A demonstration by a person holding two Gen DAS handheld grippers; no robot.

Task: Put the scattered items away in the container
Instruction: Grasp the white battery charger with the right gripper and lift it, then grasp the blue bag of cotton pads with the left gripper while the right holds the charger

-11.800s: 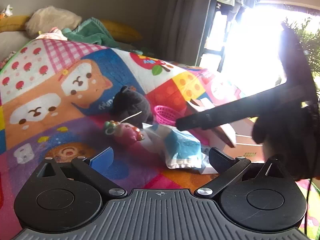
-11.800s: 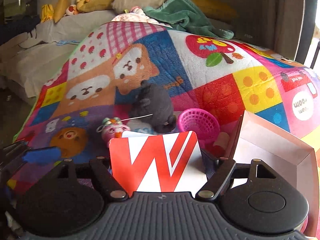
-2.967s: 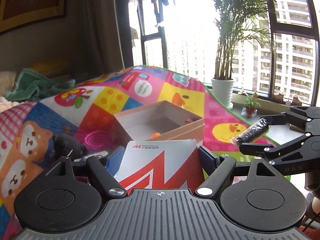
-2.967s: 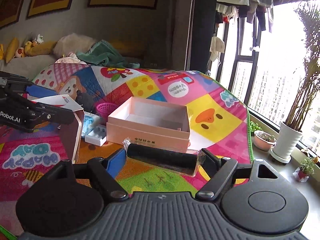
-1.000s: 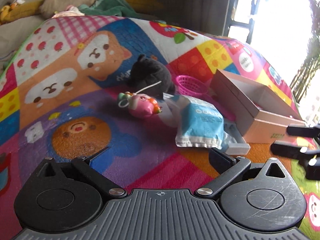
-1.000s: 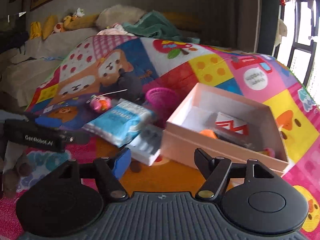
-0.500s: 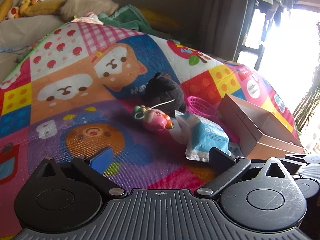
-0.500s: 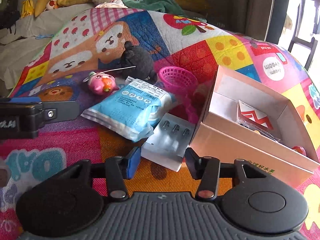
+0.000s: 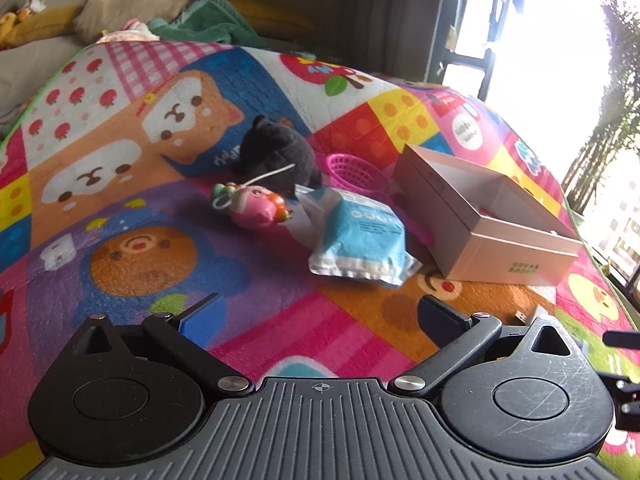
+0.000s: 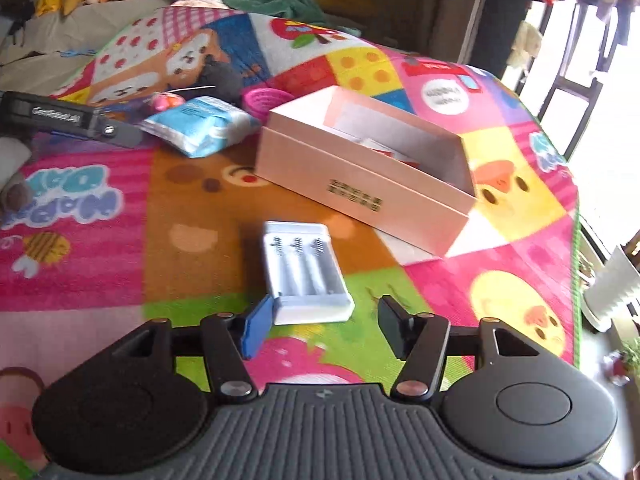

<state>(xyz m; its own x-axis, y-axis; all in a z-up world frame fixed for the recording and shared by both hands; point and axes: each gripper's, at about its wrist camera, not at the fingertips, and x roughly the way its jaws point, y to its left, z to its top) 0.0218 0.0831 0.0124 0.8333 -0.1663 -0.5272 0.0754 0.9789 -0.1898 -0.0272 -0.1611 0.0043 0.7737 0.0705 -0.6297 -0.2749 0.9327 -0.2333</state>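
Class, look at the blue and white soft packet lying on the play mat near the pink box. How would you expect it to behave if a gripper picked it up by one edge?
The blue and white packet looks puffy with crimped seams, so it would probably sag, not stay stiff. Its film wrapper looks glossy, so the fingers may slip unless they pinch a seam. It lies flat and seems unlikely to roll.

1. A bright patchwork play mat (image 9: 120,168) with bears, apples and ducks covers the floor.
2. Behind it stands a sofa (image 10: 80,20) piled with cushions, soft toys and a green blanket (image 9: 208,28).
3. A dark curtain (image 9: 396,12) hangs beside tall windows (image 9: 540,40) flooded with glaring daylight.
4. A white plant pot (image 10: 612,292) stands by the windows.
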